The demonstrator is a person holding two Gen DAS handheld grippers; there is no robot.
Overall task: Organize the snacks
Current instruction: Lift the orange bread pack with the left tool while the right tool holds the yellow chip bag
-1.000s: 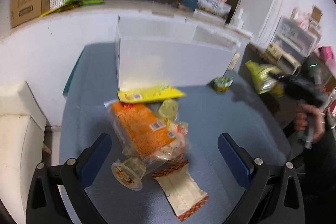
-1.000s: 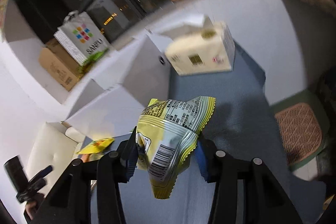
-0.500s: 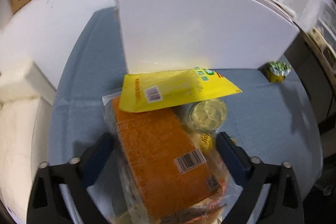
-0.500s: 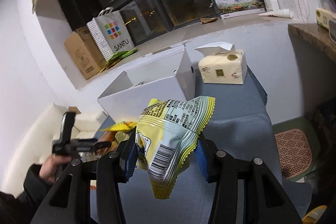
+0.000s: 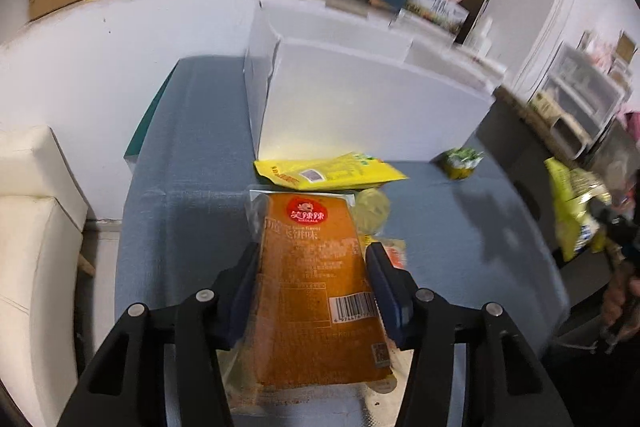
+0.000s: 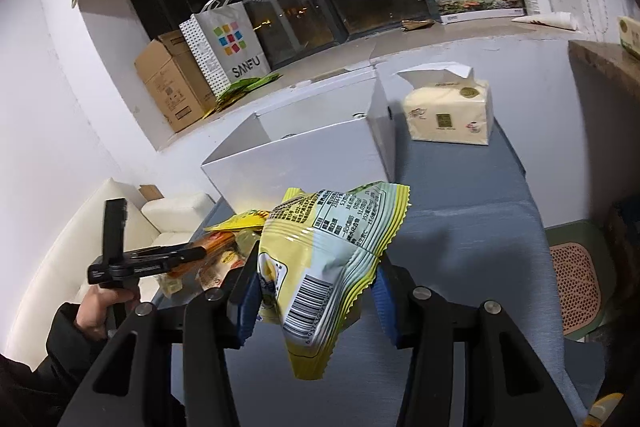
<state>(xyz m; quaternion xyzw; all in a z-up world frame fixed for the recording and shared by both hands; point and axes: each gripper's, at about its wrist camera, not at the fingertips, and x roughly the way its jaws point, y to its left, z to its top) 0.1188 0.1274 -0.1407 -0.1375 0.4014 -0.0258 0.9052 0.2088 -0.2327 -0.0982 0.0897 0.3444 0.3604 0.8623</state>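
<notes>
Orange packet lengthwise along left tool, red round logo at far end, barcode near; lying atop snack pile on blue counter. Left tool's jaws closing, packet between, pads at its edges. Yellow-green bag pinched in right tool, long axis tilted up-right, barcode low, held above counter. White box behind. Paper bag on sill reads "SANFU".

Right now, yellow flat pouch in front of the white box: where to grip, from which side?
Take the yellow pouch by its free right-hand corner, coming in low from the right. It lies flat against the white box, with the orange pack at its near edge, so those sides are blocked.
</notes>
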